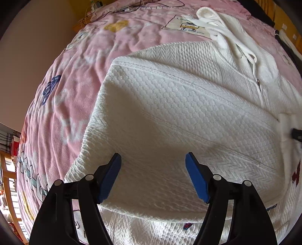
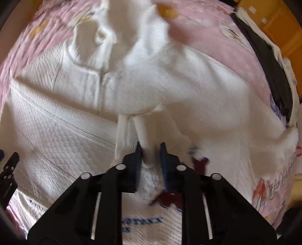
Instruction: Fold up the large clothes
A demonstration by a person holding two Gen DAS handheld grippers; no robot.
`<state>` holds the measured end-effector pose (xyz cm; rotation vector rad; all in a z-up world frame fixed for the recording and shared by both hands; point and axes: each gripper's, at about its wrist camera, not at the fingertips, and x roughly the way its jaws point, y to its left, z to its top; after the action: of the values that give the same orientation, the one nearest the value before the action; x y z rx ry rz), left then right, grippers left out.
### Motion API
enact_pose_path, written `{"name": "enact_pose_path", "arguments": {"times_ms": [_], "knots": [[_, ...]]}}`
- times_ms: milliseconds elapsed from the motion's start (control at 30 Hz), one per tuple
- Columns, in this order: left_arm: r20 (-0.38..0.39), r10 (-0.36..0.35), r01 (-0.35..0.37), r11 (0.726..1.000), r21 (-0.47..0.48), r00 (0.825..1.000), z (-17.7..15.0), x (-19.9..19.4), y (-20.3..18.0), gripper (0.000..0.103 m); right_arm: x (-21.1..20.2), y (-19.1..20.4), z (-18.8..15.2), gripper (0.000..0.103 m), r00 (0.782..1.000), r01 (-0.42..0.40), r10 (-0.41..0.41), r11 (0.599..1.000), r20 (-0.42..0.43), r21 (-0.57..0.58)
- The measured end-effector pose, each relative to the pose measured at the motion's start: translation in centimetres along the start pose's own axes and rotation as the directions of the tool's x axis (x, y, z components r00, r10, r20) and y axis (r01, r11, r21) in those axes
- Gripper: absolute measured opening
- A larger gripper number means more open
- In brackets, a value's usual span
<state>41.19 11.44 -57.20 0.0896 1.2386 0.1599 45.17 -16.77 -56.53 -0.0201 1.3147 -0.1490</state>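
White hooded jacket, knitted in a quilted texture, lies spread on a bed covered by a pink blanket printed with cartoon figures. One sleeve is folded across the body of the garment, running from the left shoulder side toward the zip, which runs down the front below the hood and its flat drawstrings. The left gripper points steeply down over the folded sleeve, its blue pads standing well apart with only the cloth surface seen below them; nothing is pinched between them, and whether the tips touch the fabric cannot be told. The right gripper has its two fingers drawn close together on a bunched fold of the white fabric, beside the ribbed cuff of the sleeve, so the cloth fills the narrow gap between the pads. That view is blurred, and red and blue printed marks on the garment show just beside the right finger. Along the bed's far right edge lies a dark garment, well apart from the jacket. At the top of the left wrist view some thin cables trail across the blanket.
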Motion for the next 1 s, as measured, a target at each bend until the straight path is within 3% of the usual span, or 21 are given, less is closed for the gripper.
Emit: {"name": "enact_pose_path", "arguments": {"times_ms": [167, 233, 333, 467, 500, 567, 633, 733, 833, 933, 1000], "knots": [[0.030, 0.010, -0.009, 0.999, -0.036, 1.000, -0.2, -0.7, 0.2, 0.067, -3.0, -6.5, -1.6, 0.006, 0.997, -0.056, 0.047, 0.987, 0.063, 0.153], [0.043, -0.007, 0.009, 0.998, -0.061, 0.999, -0.1, -1.5, 0.1, 0.067, -4.7, -8.7, -1.6, 0.005, 0.987, -0.114, 0.088, 0.974, 0.134, 0.198], [0.064, -0.023, 0.027, 0.997, -0.071, 0.998, 0.3, -2.8, -0.5, 0.067, -8.7, -11.1, -0.9, 0.005, 0.961, -0.100, 0.036, 0.970, 0.276, 0.222], [0.066, -0.058, 0.062, 0.996, -0.065, 0.996, 0.5, -3.5, -2.5, 0.073, -12.6, -14.8, -1.0, 0.005, 0.899, -0.155, 0.035, 0.958, 0.436, 0.243], [0.062, -0.054, 0.057, 0.997, -0.059, 0.997, 0.5, -3.3, -2.9, 0.073, -12.1, -15.6, -1.0, 0.005, 0.899, -0.139, 0.018, 0.959, 0.437, 0.247], [0.043, -0.028, 0.030, 0.999, -0.037, 0.999, 0.1, -2.0, -4.3, 0.073, -8.4, -17.7, -1.5, 0.006, 0.920, -0.130, 0.013, 0.953, 0.391, 0.274], [0.020, 0.017, -0.017, 1.000, -0.017, 1.000, -0.4, -0.3, -5.3, 0.072, -3.0, -19.5, -2.3, 0.006, 0.959, -0.125, 0.029, 0.936, 0.283, 0.328], [-0.006, 0.043, -0.043, 0.999, -0.012, 0.999, -1.1, 1.5, -5.4, 0.072, 1.0, -21.7, -5.6, 0.008, 0.979, -0.148, 0.080, 0.910, 0.186, 0.386], [0.026, 0.074, -0.074, 0.997, 0.003, 0.997, -1.3, 1.3, -5.4, 0.074, 1.7, -22.5, -8.1, 0.017, 0.985, -0.114, 0.052, 0.908, 0.162, 0.402], [0.018, 0.079, -0.079, 0.997, -0.004, 0.997, -1.3, 1.4, -5.3, 0.074, 1.4, -24.0, -10.7, 0.017, 0.988, -0.110, 0.048, 0.890, 0.148, 0.443], [0.018, 0.094, -0.094, 0.996, 0.001, 0.995, -1.3, 1.2, -5.5, 0.074, 0.6, -24.9, -11.9, 0.017, 0.993, -0.056, -0.001, 0.885, 0.121, 0.462]]}}
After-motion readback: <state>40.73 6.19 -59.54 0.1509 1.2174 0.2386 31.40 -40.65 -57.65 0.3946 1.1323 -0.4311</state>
